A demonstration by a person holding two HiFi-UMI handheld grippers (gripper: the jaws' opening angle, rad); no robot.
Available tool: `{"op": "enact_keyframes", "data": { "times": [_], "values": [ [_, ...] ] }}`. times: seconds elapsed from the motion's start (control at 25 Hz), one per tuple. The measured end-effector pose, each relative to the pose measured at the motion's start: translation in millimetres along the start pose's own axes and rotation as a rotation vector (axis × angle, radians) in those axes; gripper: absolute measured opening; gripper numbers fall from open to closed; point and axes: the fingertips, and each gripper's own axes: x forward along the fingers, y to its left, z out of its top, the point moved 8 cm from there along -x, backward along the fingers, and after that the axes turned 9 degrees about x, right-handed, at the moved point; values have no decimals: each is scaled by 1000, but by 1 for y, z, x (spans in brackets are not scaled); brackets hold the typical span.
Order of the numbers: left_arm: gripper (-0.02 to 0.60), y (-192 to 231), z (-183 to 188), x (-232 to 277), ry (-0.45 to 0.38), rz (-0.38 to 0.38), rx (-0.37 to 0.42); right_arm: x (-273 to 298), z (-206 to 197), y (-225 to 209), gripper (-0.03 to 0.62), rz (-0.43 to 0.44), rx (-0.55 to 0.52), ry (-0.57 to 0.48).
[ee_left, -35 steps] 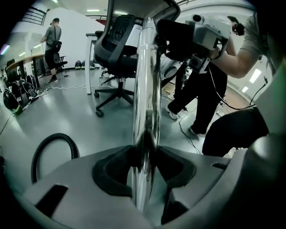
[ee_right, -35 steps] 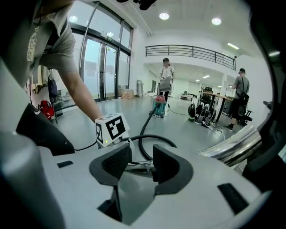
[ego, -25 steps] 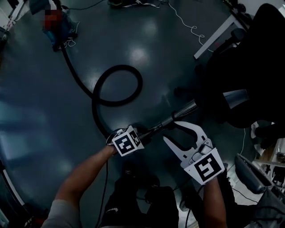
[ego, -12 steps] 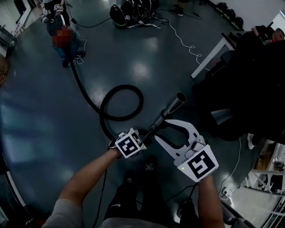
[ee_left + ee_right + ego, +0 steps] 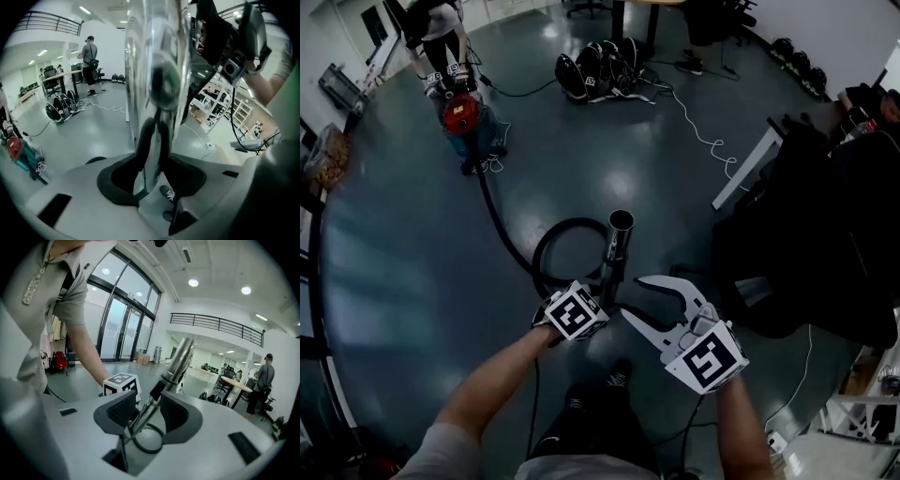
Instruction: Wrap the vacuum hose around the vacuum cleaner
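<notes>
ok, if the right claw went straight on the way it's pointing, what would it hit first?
The metal tube. It crosses slantwise between the pads of the right claw, and they look closed on it, so any push forward would carry the tube along rather than meet something new.

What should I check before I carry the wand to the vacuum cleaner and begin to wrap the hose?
1. The left gripper is closed on the metal wand: ok.
2. The right gripper is closed on the same wand: ok.
3. The vacuum hose lies straight: not ok, it forms a loop beside the wand.
4. The hose is joined to the vacuum cleaner: cannot tell, the joint is too small to see.
5. The space beside the vacuum cleaner is free: not ok, a person stands there.
</notes>
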Motion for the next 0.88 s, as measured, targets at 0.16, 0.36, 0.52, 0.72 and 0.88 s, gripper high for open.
{"op": "enact_keyframes", "data": {
  "times": [0.16, 0.36, 0.52, 0.72, 0.88],
  "values": [
    [175, 17, 21, -31, -39, 63, -90, -8, 2, -15, 166, 30, 55, -29],
    [175, 29, 40, -71, -119, 151, -153, 3, -12, -27, 166, 75, 142, -1],
    [175, 35, 51, -103, -160, 217, -140, 29, -23, -32, 166, 115, 208, 53],
    [175, 46, 58, -143, -194, 258, -125, 67, -29, -28, 166, 134, 270, 118],
    [175, 64, 65, -178, -235, 254, -130, 106, -24, -31, 166, 92, 308, 142]
  ]
}}
